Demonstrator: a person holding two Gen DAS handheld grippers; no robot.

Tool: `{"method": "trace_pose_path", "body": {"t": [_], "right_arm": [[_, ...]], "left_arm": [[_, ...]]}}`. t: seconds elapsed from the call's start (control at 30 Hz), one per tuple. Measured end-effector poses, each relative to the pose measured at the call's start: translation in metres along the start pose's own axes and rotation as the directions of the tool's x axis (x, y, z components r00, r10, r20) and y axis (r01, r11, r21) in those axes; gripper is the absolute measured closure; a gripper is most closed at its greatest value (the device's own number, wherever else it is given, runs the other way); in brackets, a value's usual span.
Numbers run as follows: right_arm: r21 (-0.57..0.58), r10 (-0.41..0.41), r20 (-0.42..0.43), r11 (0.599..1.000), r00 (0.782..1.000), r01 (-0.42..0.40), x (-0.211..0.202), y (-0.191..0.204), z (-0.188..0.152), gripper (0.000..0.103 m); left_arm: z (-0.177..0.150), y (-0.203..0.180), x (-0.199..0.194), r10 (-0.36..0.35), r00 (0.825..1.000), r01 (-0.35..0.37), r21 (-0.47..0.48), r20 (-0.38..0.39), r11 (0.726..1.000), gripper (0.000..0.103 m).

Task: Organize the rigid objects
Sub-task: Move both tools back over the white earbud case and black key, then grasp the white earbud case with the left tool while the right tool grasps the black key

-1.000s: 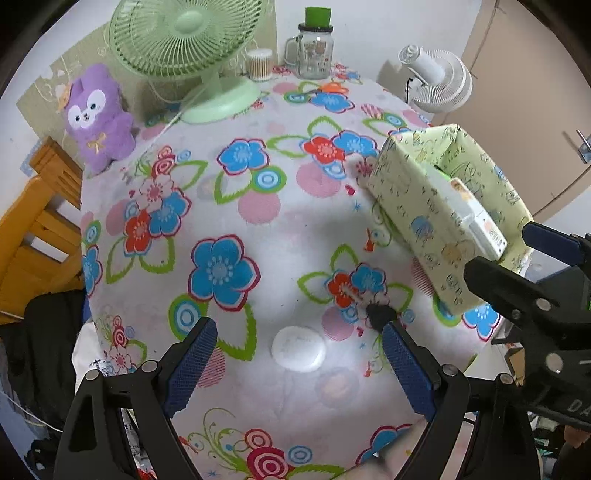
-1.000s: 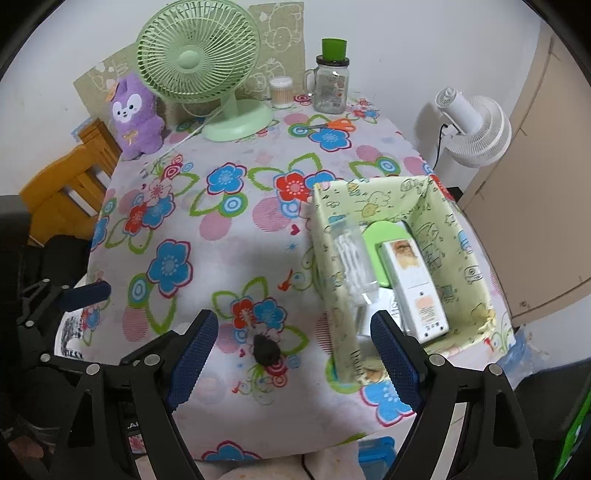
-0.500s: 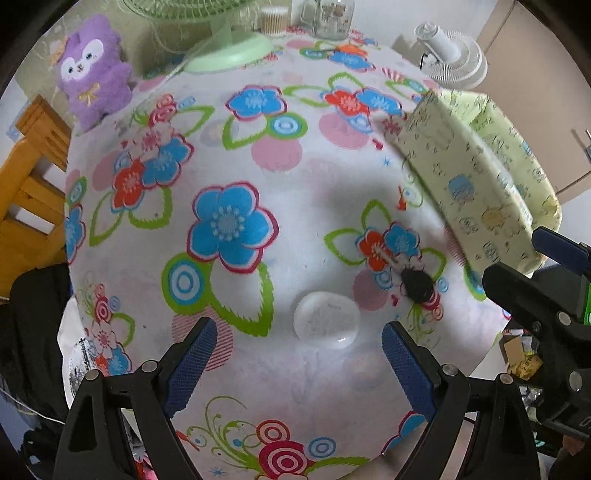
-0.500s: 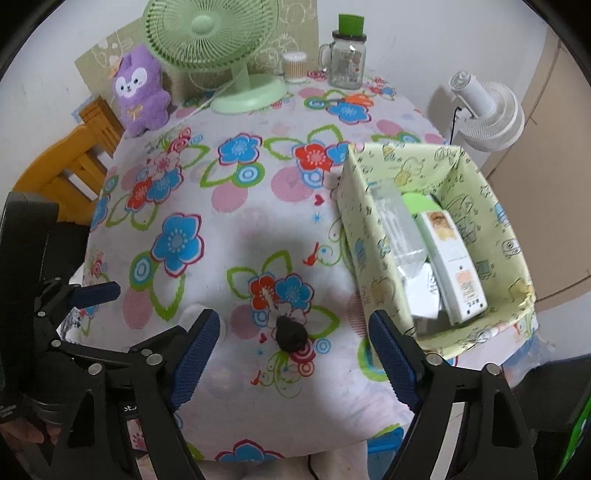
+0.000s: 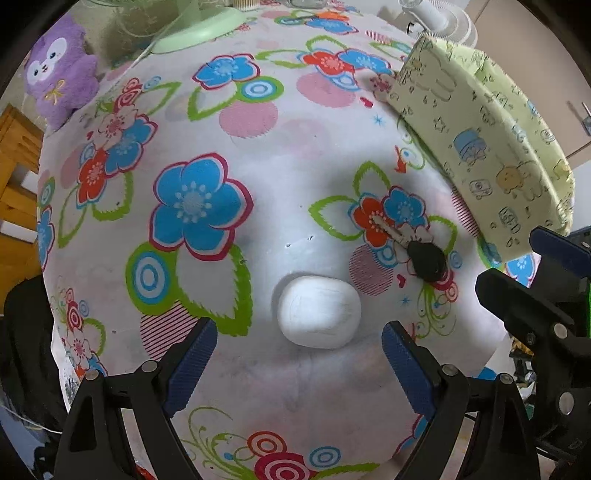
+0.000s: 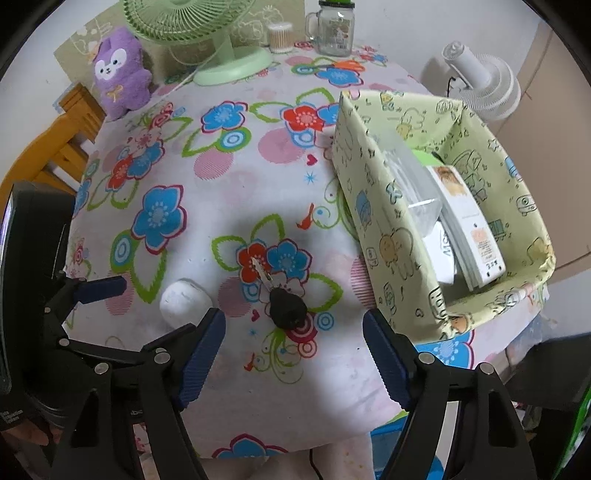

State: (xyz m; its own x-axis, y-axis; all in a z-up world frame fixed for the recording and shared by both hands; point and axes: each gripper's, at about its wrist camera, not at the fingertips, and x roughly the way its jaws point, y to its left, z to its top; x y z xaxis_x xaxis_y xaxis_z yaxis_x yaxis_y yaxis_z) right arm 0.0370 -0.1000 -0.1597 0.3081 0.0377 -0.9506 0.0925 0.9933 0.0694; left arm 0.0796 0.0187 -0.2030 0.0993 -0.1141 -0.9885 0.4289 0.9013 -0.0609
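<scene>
Hovering over a flowered tablecloth point(image 5: 258, 229), left gripper point(image 5: 299, 354) spread wide and empty, its blue pads either side of a white oval case point(image 5: 319, 312) but not touching it. Just right of that case, lying flat on the cloth, a black-headed key point(image 6: 282, 304), blade pointing away toward the far side. Above the key, right gripper point(image 6: 293, 349) with jaws closing, nothing gripped, key between and slightly beyond the fingertips. Farther right, near the table edge, a green patterned fabric box point(image 6: 373, 206) holding a white carton point(image 6: 469, 225) and a clear packet point(image 6: 413, 188). At the far end, a green fan point(image 6: 221, 62), a purple plush point(image 6: 120, 70) and a glass jar point(image 6: 334, 27).
</scene>
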Motion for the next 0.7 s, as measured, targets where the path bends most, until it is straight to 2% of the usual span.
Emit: {"method": "trace_pose_path", "body": {"t": [0.37,0.53,0.6,0.7], "right_arm": [[0.036,0.002,-0.061,0.999,0.998,0.0,0.025,-0.008,-0.009,0.027],[0.049,-0.006,-0.076,0.999,0.997,0.01,0.03,-0.013,-0.011,0.027],[0.046,-0.007,-0.082,0.999,0.997,0.011,0.031,-0.013,-0.011,0.027],[0.04,-0.006,-0.088,0.999,0.996,0.009,0.033,-0.013,-0.011,0.027]], "left_arm": [[0.001,-0.01,0.026,0.033,0.999,-0.031,0.037,-0.041,0.999,0.012],[0.005,-0.017,0.033,0.036,0.998,-0.033,0.06,-0.043,0.998,0.02],[0.005,-0.019,0.036,0.042,0.998,-0.038,0.07,-0.047,0.997,0.026],[0.004,-0.023,0.037,0.053,0.998,-0.05,0.084,-0.03,0.995,0.028]]}}
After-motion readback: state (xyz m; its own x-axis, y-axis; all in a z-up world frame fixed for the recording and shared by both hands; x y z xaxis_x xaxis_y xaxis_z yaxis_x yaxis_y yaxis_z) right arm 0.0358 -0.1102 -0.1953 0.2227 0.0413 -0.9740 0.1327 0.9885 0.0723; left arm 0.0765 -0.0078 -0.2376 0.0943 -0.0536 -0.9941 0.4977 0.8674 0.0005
